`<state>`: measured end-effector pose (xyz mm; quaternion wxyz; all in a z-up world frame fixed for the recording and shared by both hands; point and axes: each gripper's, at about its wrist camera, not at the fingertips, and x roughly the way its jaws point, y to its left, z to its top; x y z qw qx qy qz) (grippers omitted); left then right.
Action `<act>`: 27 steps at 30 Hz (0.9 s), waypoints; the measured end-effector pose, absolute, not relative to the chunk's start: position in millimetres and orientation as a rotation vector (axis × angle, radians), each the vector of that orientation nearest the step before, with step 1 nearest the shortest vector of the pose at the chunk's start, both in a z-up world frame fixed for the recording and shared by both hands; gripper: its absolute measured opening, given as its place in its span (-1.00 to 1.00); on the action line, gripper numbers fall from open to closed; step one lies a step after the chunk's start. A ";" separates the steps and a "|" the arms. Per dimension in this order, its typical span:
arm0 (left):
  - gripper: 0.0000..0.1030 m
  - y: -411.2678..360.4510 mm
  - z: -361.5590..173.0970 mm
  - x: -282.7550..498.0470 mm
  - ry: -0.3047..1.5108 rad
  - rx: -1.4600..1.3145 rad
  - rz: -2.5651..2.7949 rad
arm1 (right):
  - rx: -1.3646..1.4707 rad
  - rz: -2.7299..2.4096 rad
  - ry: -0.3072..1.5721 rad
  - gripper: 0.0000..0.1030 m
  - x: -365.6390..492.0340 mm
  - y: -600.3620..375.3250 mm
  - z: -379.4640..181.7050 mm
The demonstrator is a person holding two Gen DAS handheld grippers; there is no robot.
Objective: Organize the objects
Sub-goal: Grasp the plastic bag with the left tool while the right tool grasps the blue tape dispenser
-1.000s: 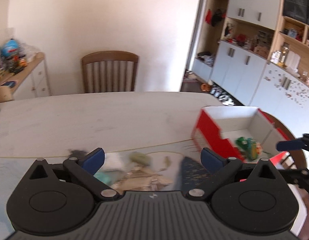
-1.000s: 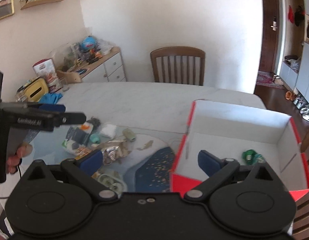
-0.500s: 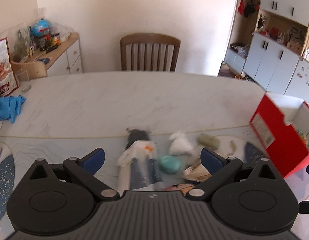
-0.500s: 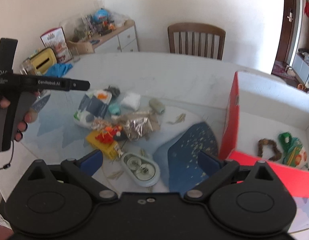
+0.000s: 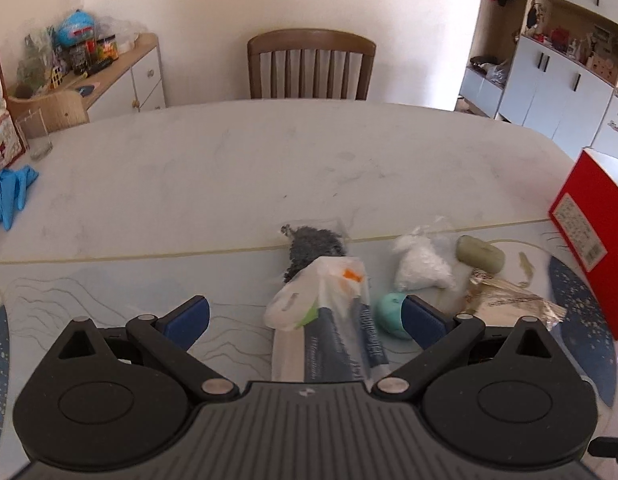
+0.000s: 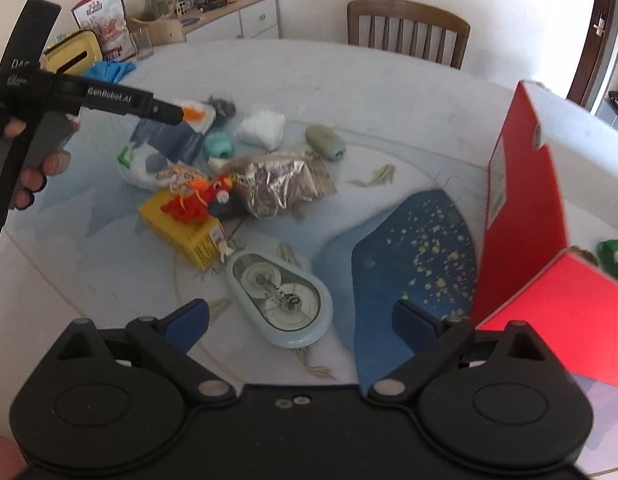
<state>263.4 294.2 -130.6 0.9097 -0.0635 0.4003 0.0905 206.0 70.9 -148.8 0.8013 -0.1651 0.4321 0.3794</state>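
My left tongs (image 5: 305, 316) stand wide with nothing pressed between the pads. A plastic-wrapped packet (image 5: 329, 320) lies on the desk (image 5: 229, 168) in the gap between them, its near end hidden under the tongs' body. A teal ball (image 5: 391, 314) sits just beside the right-hand pad, touching or nearly so; I cannot tell which. Beyond lie a dark gritty pouch (image 5: 313, 246), a white bag (image 5: 419, 264), a grey-green roll (image 5: 480, 258) and crumpled foil (image 5: 509, 304).

My right tongs (image 6: 301, 318) are also wide, the jaws closing a little, gripping nothing. A pale blue tape dispenser (image 6: 281, 300) lies on the desk between and just ahead of the pads, clear of both. Farther out is the heap: a yellow box (image 6: 185, 236) with a red-and-orange yarn figure (image 6: 197, 200) on top, and foil behind. The red box (image 6: 525, 200) stands open at the right, cut off by the frame edge, with something green (image 6: 611, 254) inside that I cannot make out. In this view my left hand (image 6: 29, 168) holds its tool at the far left, its tip over the packet; the motion blur softens the printing on the packet.
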 end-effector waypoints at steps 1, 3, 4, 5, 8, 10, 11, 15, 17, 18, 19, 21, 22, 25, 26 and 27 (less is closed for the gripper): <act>1.00 296.3 -134.0 265.1 0.834 -0.138 0.188 | -0.357 0.812 0.930 0.86 207.0 72.0 -152.0; 1.00 300.2 -138.9 267.7 0.847 -0.152 0.187 | -0.358 0.817 0.941 0.83 209.0 74.6 -158.7; 1.00 302.1 -141.8 268.8 0.854 -0.159 0.188 | -0.359 0.817 0.946 0.83 210.0 76.0 -161.2; 1.00 303.8 -144.2 269.6 0.860 -0.164 0.192 | -0.358 0.819 0.951 0.81 210.7 76.9 -163.5; 0.98 311.5 -153.0 271.2 0.882 -0.203 0.209 | -0.358 0.814 0.955 0.77 212.6 80.2 -168.1; 0.98 314.8 -158.6 271.4 0.896 -0.223 0.202 | -0.361 0.813 0.956 0.72 213.3 82.8 -170.5; 0.98 314.7 -159.9 271.0 0.898 -0.222 0.198 | -0.370 0.813 0.957 0.68 213.3 84.3 -171.8; 0.82 311.8 -163.1 269.9 0.904 -0.213 0.165 | -0.395 0.818 0.939 0.65 212.5 88.1 -173.0; 0.72 311.6 -163.0 269.9 0.899 -0.204 0.166 | -0.397 0.822 0.934 0.60 213.2 89.5 -172.4; 0.62 311.5 -162.4 270.0 0.896 -0.204 0.165 | -0.402 0.822 0.929 0.58 213.1 90.5 -172.1; 0.52 311.2 -161.9 269.9 0.894 -0.205 0.161 | -0.409 0.821 0.925 0.57 212.5 91.5 -171.9; 0.32 310.0 -161.0 269.1 0.889 -0.204 0.145 | -0.418 0.824 0.916 0.52 211.6 92.8 -171.6; 0.21 308.7 -160.6 268.6 0.886 -0.201 0.136 | -0.423 0.828 0.913 0.49 210.8 93.5 -171.3; 0.07 304.7 -159.0 267.1 0.877 -0.175 0.132 | -0.441 0.838 0.900 0.39 207.8 95.6 -170.9; 0.01 303.4 -158.9 268.3 0.881 -0.159 0.137 | -0.441 0.840 0.898 0.34 207.4 95.9 -170.6; -0.03 302.4 -158.6 268.4 0.881 -0.149 0.139 | -0.441 0.842 0.896 0.28 207.2 96.2 -170.4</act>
